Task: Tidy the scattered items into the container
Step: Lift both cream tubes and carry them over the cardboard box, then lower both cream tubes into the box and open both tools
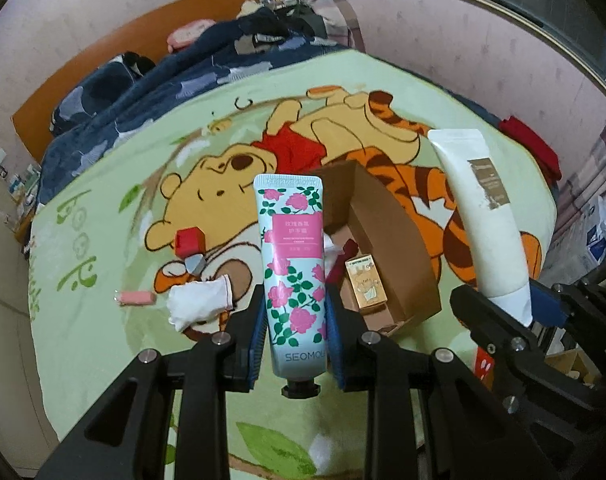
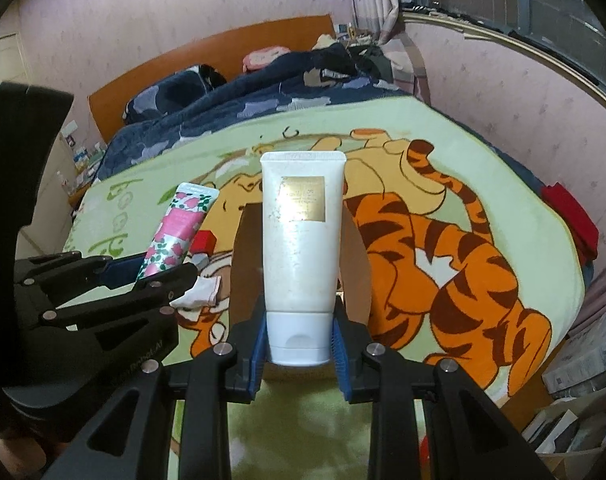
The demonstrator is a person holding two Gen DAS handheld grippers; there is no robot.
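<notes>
Clamping the rose-print hand cream tube [image 1: 293, 276] between the blue pads of the left gripper [image 1: 293, 344], black cap toward the camera, crimped end pointing away over the cartoon blanket [image 1: 115, 360]. Clamping the white tube [image 2: 301, 248] by its flip cap in the right gripper [image 2: 301, 346], gold label facing the lens, crimped end away. Hovering, both, just beside each other above the open cardboard box [image 1: 399, 256], the 2 tubes held clear of it.

Showing only in the left wrist view: the box interior with a small gold carton [image 1: 367, 290] and crumpled items inside, plus a red box [image 1: 189, 241], a white glove [image 1: 201, 306] and a pink bar [image 1: 137, 298] lying on the blanket left of the box. Hiding most of the box behind the white tube in the right wrist view, with only its brown walls [image 2: 245, 264] showing either side.
</notes>
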